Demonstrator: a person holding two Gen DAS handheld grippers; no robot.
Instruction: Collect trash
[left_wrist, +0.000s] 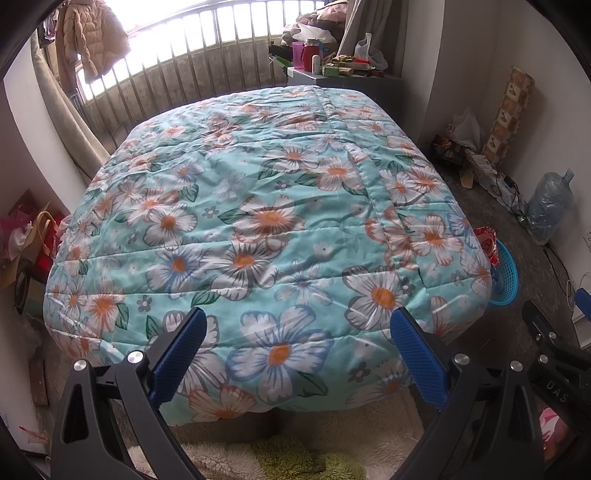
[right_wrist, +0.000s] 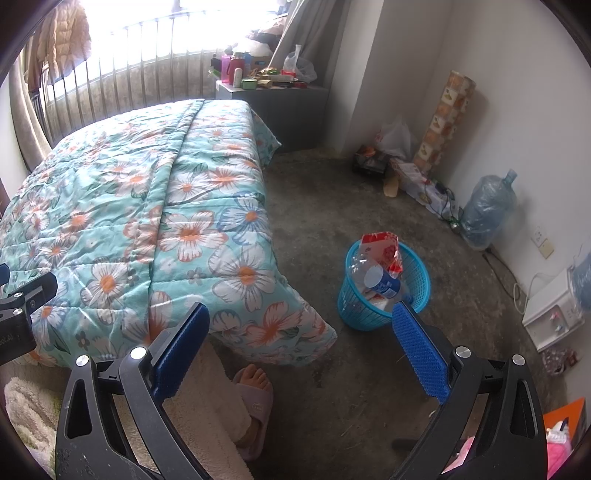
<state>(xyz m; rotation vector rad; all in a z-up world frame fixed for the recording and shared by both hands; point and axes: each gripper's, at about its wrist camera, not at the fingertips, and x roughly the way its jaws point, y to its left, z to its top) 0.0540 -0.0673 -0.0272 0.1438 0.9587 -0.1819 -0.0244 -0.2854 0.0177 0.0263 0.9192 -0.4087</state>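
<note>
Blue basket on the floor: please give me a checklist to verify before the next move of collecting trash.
1. Left claw free: ok, open, nothing between its fingers.
2. Right claw free: ok, open, nothing held.
3. Blue basket upright and reachable: ok, it stands on the bare floor beside the bed.
4. Room in the basket: not ok, a plastic bottle and a red wrapper already stick out above its rim.
5. Trash on the flowered quilt: ok, none visible on top.
6. Person's slippered foot clear of the path: cannot tell, it is near the right claw.
</note>
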